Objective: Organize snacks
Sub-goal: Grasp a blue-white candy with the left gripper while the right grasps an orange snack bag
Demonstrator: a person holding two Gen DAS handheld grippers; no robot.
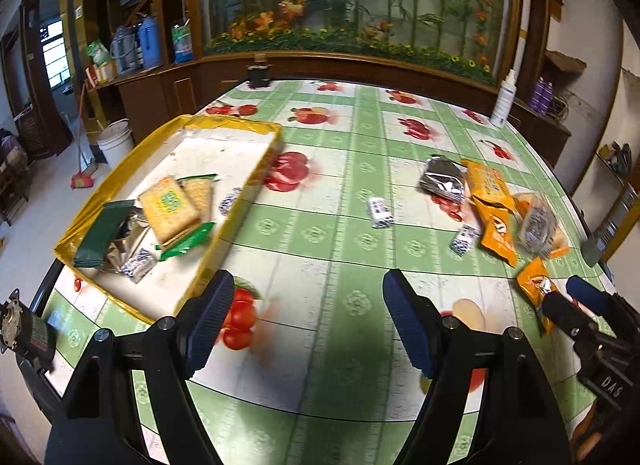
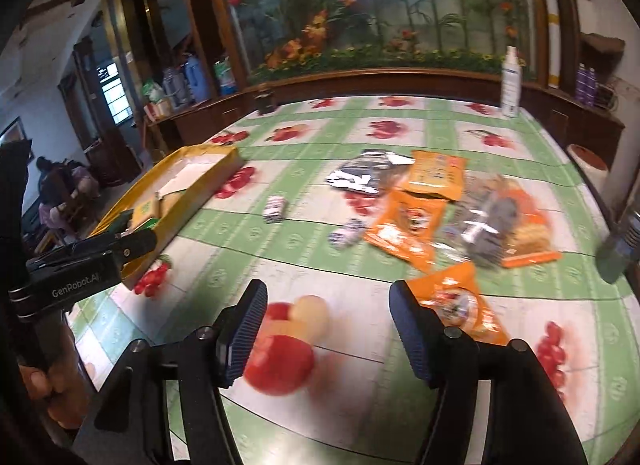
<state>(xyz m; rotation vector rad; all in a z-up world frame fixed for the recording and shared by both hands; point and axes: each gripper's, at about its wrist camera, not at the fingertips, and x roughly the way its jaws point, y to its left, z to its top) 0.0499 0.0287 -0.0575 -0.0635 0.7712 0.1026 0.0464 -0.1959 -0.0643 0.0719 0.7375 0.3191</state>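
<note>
Left gripper is wide open w/ nothing between its pads, tilted down over the tablecloth; right gripper is open too, also empty, an orange packet just beside its right finger. Further away, loose snacks lie on the right side. The yellow tray on the left holds cracker packs.

- The yellow-rimmed tray holds cracker packs and green wrappers.
- Right of the tray, orange snack packets lie heaped.
- Nearer than the tray, the left gripper gapes empty.
</note>
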